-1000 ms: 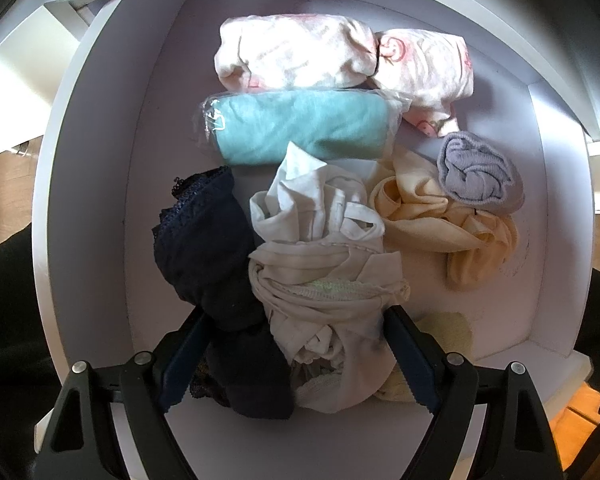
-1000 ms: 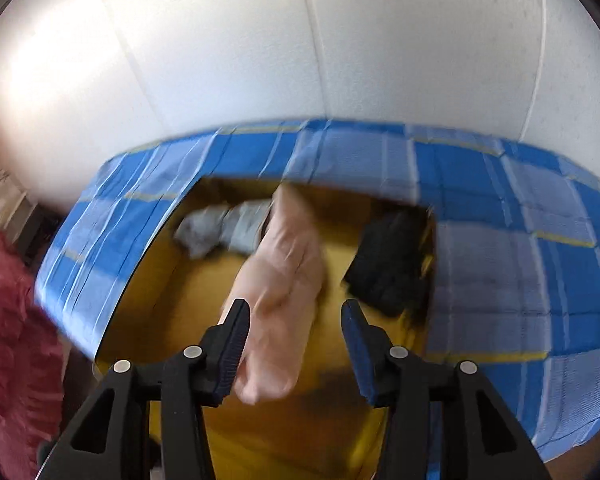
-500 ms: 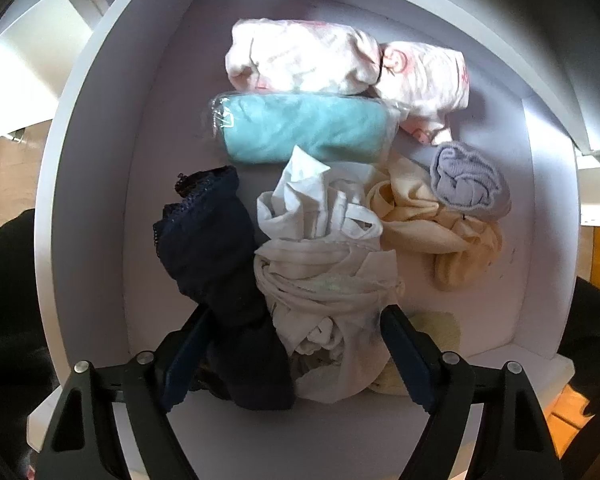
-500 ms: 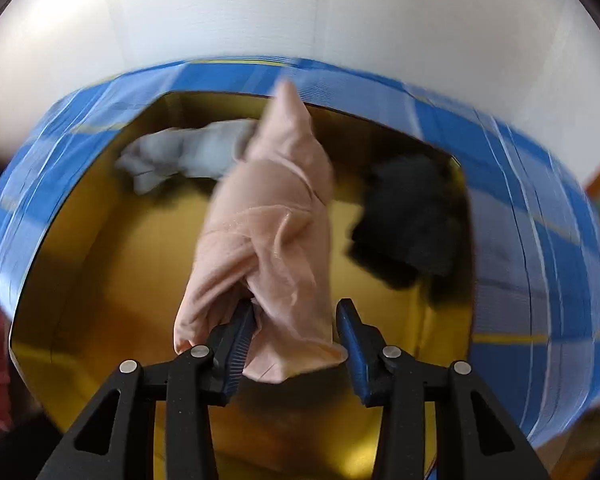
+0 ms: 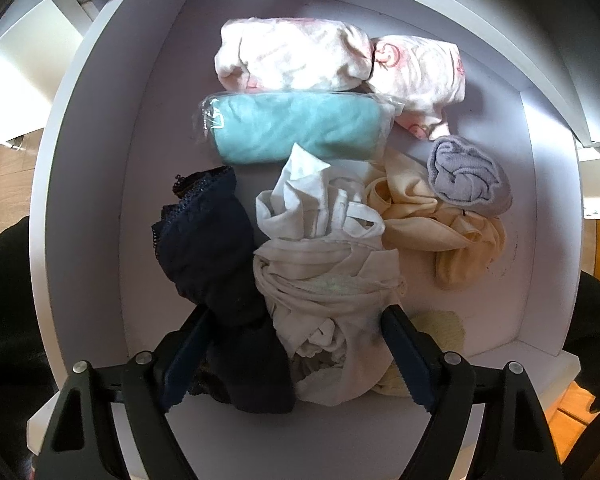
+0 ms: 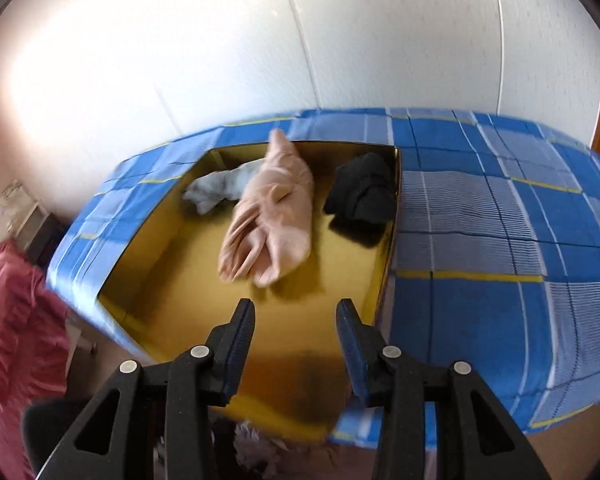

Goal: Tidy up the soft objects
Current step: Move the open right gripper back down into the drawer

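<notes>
White drawer walls (image 5: 88,208) frame the left gripper (image 5: 296,354), its fingers spread wide around a dark lace garment (image 5: 216,256) and a cream bundle (image 5: 328,288); whether they squeeze is unclear. Over a gold box (image 6: 204,280) on blue plaid bedding (image 6: 500,240), the right gripper (image 6: 296,340) has narrowed with nothing between its fingers – a peach garment (image 6: 276,216) lies dropped inside. Sorting is midway; next, probably lifting the drawer bundle.

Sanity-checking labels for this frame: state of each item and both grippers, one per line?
left gripper: jaws wide around the navy lace garment and white garment
right gripper: open, nothing between the fingers
white drawer: open, holding clothes
teal item: folded, in clear wrap
peach garment: lying loose in the yellow box
black garment: bunched in the box's corner
</notes>
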`<state>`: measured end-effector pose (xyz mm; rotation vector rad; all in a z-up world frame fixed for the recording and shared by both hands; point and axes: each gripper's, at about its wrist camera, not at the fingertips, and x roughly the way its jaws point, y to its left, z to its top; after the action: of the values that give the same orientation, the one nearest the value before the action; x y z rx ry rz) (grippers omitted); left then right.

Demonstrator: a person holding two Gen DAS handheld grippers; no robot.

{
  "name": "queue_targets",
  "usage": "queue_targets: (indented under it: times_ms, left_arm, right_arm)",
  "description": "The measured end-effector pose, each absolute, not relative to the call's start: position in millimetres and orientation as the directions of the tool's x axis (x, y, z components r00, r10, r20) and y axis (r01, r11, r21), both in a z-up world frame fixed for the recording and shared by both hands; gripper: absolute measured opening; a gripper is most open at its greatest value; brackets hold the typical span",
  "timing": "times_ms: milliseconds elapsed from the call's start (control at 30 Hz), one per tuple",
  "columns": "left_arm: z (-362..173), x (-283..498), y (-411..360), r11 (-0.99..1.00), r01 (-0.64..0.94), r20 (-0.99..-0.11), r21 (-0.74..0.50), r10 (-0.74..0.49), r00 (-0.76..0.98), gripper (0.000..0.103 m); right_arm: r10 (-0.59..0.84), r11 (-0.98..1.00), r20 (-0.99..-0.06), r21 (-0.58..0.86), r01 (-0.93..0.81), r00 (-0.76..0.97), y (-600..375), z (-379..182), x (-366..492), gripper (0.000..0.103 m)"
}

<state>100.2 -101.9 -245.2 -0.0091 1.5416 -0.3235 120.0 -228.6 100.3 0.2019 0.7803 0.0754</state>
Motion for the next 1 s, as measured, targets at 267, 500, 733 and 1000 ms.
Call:
queue_targets:
  times_ms: [267, 500, 733, 1000]
  left_arm:
    - [-249, 99, -95, 0.957, 0.181, -0.973, -0.228, -0.231, -0.005, 0.087]
    - [-253, 97, -88, 0.955, 0.181, -0.971, -0.237, -0.24, -0.003, 0.088]
    - [-256, 92, -90, 0.953, 0.183, -0.969, -0.243, -0.246, -0.003, 0.088]
    - [-246, 99, -75, 0.931, 0.07, -0.93, -0.359, -0.363, 0.052, 0.091]
  right_arm:
    - [0.166, 0.986, -0.692, 0.138, -0.097, 0.702, -214, 57, 36, 0.043]
    - [0.091, 0.996, -0.853, 0.078, -0.047, 0.513, -210, -46, 26, 0.043]
    - [0.13, 0.988, -0.955, 0.148, 0.049, 0.268, -214, -124, 41, 0.043]
    - [0.217, 0.974, -0.968, 0.224, 0.042, 0.129, -199, -161, 41, 0.049]
